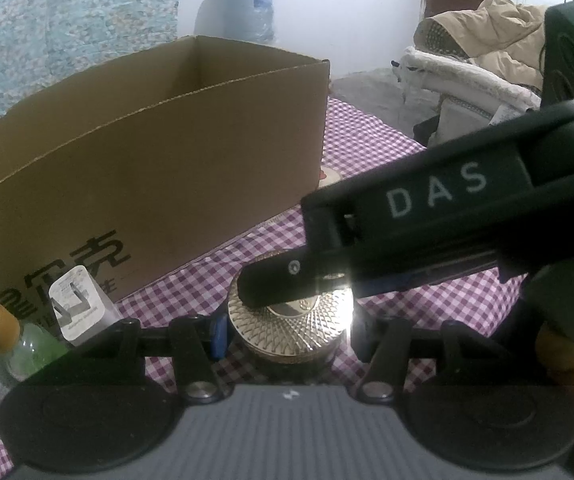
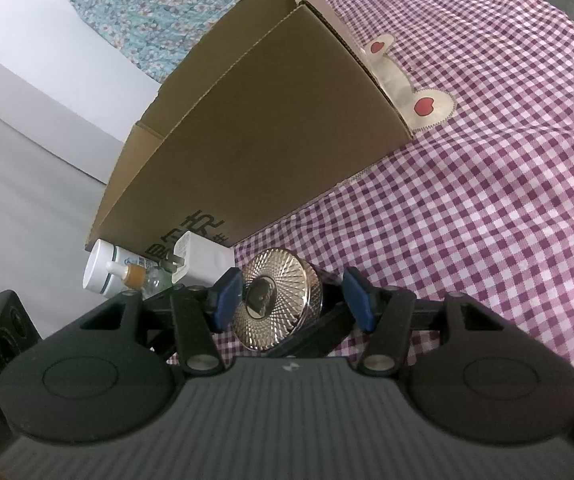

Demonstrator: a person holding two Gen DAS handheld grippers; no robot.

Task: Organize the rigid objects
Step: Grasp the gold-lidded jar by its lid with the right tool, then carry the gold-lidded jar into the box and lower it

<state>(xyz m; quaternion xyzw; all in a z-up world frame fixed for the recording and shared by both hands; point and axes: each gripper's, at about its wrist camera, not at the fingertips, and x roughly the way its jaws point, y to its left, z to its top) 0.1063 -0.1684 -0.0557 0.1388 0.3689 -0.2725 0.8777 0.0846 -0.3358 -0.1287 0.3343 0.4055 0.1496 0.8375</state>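
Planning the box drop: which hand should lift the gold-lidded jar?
Left, probably: left gripper straddles the jar squarely, box straight ahead. Right gripper only brackets the lid, one pad clear.

Dim, soft fisheye views with bent, dark edges; glare flares off the gold lid point(image 1: 287, 320), perhaps overexposed.

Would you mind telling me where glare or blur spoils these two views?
Left wrist view: strong white glare on the gold lid, dim overall, background soft. Right wrist view: evenly lit, lid pattern sharp, cardboard box bent by the fisheye.
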